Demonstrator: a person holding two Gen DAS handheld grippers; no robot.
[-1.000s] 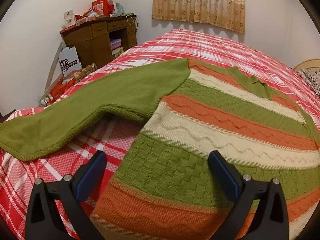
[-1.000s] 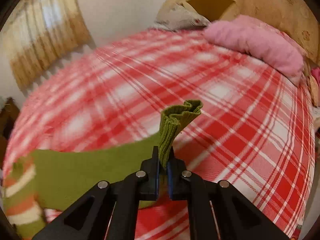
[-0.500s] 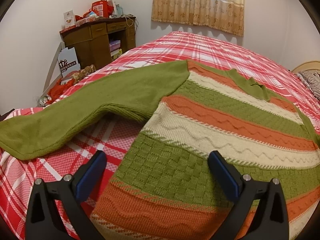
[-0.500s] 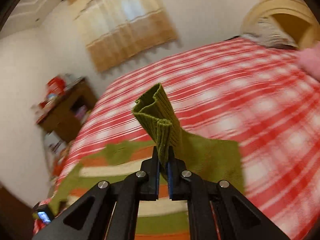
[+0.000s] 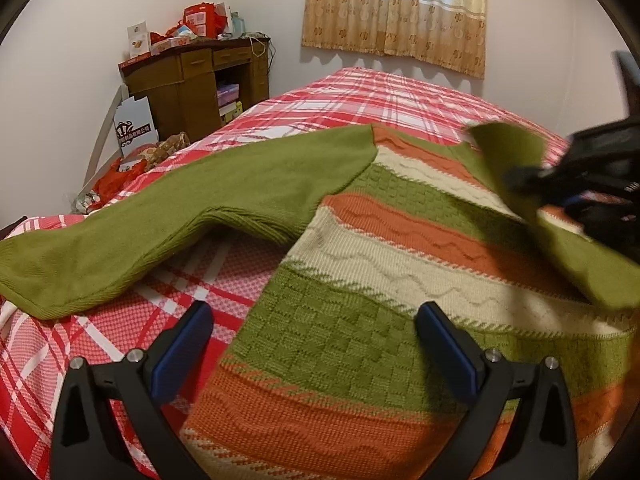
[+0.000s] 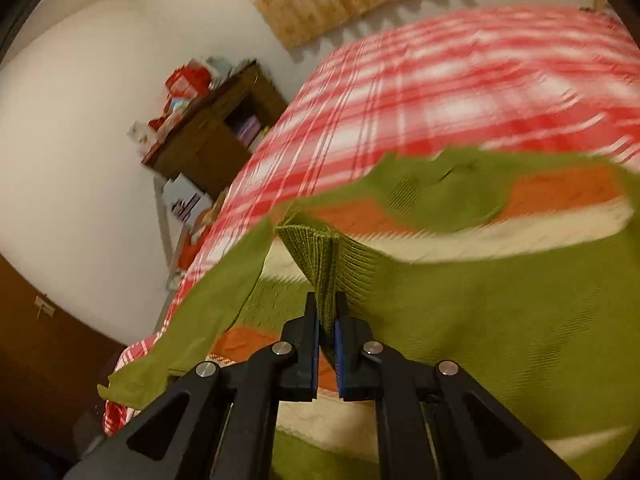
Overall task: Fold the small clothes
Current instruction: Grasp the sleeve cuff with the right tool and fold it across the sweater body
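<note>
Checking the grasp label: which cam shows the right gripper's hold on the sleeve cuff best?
Right wrist view: the right gripper is shut on the ribbed sleeve cuff, which bunches up between its fingers. The left wrist view shows only that gripper's dark, blurred body at the right edge with the green sleeve draped over the sweater; contact hidden.

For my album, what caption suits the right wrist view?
Right gripper pinching a green sleeve cuff over the striped sweater on a plaid bed.
</note>
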